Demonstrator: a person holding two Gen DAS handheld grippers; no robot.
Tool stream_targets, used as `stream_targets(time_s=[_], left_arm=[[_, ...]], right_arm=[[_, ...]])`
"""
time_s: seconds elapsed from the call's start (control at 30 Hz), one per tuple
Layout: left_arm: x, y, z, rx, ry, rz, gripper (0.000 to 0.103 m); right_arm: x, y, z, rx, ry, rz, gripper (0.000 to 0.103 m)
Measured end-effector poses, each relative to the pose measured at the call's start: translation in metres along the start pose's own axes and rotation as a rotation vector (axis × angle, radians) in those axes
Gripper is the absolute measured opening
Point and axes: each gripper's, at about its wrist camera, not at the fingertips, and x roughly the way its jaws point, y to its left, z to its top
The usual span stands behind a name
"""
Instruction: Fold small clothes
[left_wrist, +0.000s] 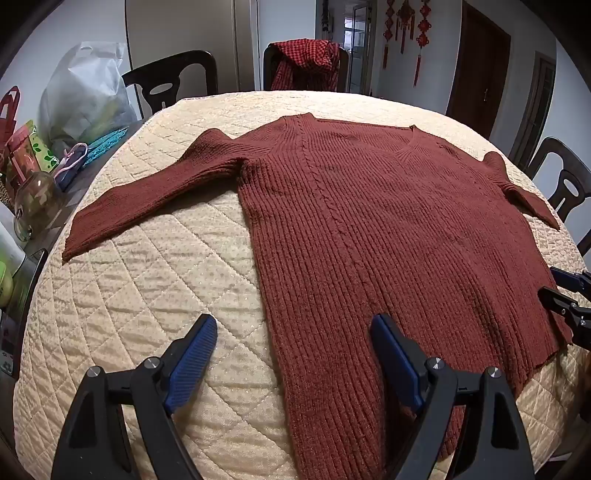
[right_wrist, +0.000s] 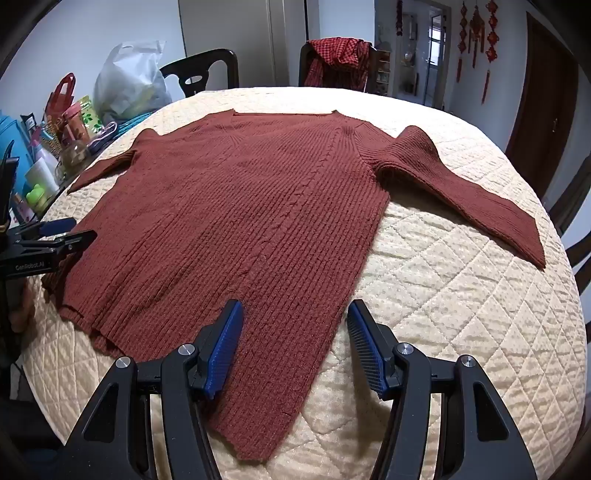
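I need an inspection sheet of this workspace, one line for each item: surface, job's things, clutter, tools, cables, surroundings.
Surface: quilted beige cover over the table, smooth.
Job's things: one dark red knitted sweater lying flat, both sleeves spread out, not yet folded.
Clutter: white plastic bag, glass jar and small packages at the table's left edge.
Tools: left tool open above the sweater's lower left side; right tool open above its lower right side; neither holds cloth.
Cables: nothing seen.
Surroundings: dark chairs, one with a red checked cloth over it; red hanging ornaments on the wall; brown door.
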Motion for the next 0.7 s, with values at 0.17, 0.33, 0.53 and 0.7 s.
stream_targets(time_s=[0.17,0.33,0.53,0.7], left_arm=[[-0.0001,0.0002,-0.0001,0.003,0.0,0.003,0.087],[0.0,0.0008,-0.0003,0.002,0.0,0.003,0.087],[0.0,0.0011,-0.0003,0.002,0.0,0.003,0.087],[0.0001,0.001,-0.0003,0.003,0.0,0.004,0.088]], right_arm=[[-0.0002,-0.0001,-0.0001,0.002,-0.001,0.002,0.059],[-0.0003,-0.0007,-0.0002,0.003,-0.001,0.004,0.059],[-0.0005,-0.0004,-0.0003,0.003,-0.002,0.004,0.059],[-0.0005,-0.0009,-0.0004,0.003,-0.001,0.004,0.059]])
